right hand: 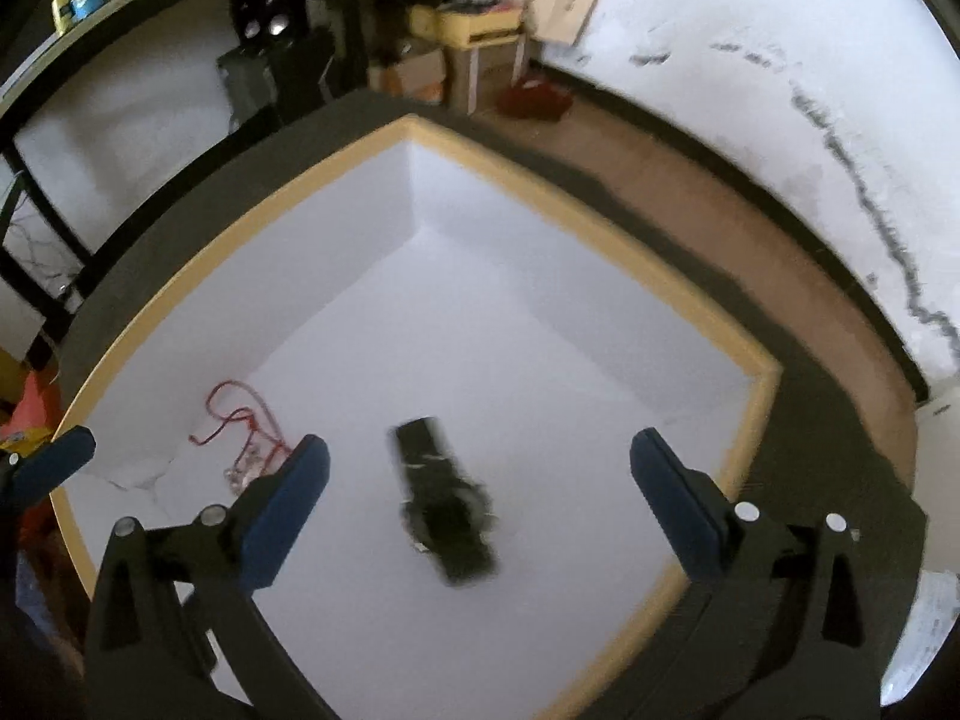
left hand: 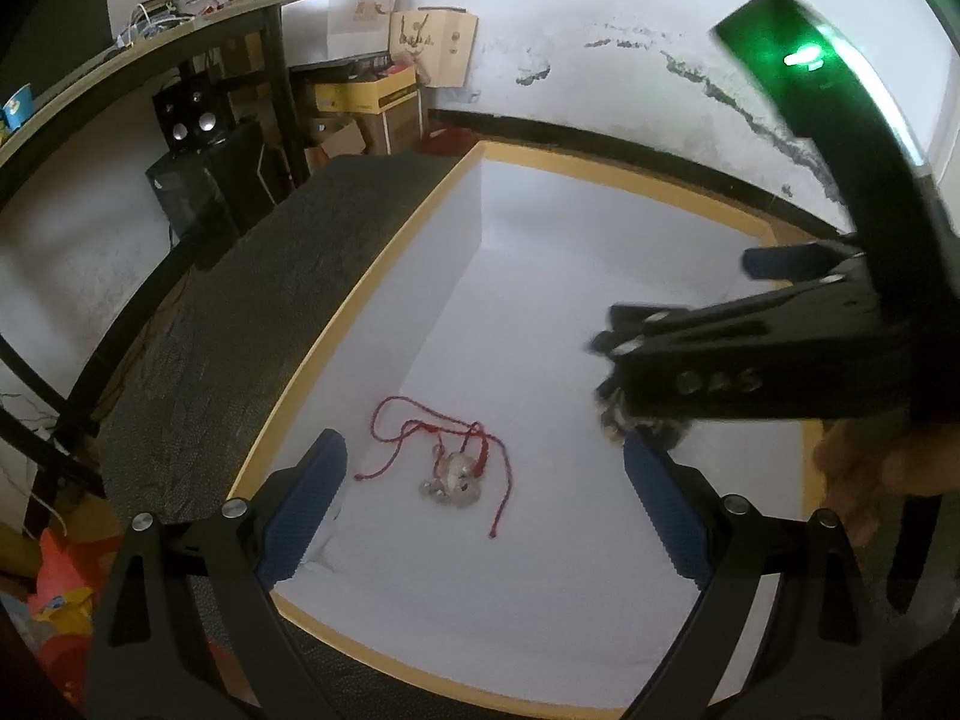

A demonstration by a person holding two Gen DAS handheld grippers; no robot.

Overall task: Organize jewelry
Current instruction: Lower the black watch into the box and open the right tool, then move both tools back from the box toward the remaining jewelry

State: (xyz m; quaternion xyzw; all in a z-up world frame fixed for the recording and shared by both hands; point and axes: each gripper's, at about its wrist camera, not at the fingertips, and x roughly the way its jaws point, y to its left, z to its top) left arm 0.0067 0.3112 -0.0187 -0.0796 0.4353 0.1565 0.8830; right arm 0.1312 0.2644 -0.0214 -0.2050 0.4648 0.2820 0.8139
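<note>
You held both grippers above a shallow white box [right hand: 762, 384] with a tan rim, which stood on a dark textured table [left hand: 270, 276]. Your left gripper [left hand: 486, 516] had its two blue-padded fingers [left hand: 303, 516] spread wide apart, with nothing between them, and it looked down into the left part of the box. Directly in front of it, on the white floor of the box, lay a red cord necklace [left hand: 447, 456] with a small silver-coloured pendant; the cord was loose and tangled in loops around the pendant. In the right wrist view the same necklace [right hand: 246, 432] showed near the left wall of the box, just beyond your right gripper's left finger. Your right gripper [right hand: 480, 498] was also open wide, and its fingers gripped nothing. Between them, lower down, a dark watch [right hand: 447, 510] with a black strap lay flat on the box floor, near the middle, well apart from the necklace; it looked blurred, so I could not tell its details. In the left wrist view your right gripper [left hand: 678, 294] entered from the right side, over the right part of the box, and your hand [left hand: 870, 480] showed just under it. A blurred dark thing showed under this gripper, but I could not tell what it was.
</note>
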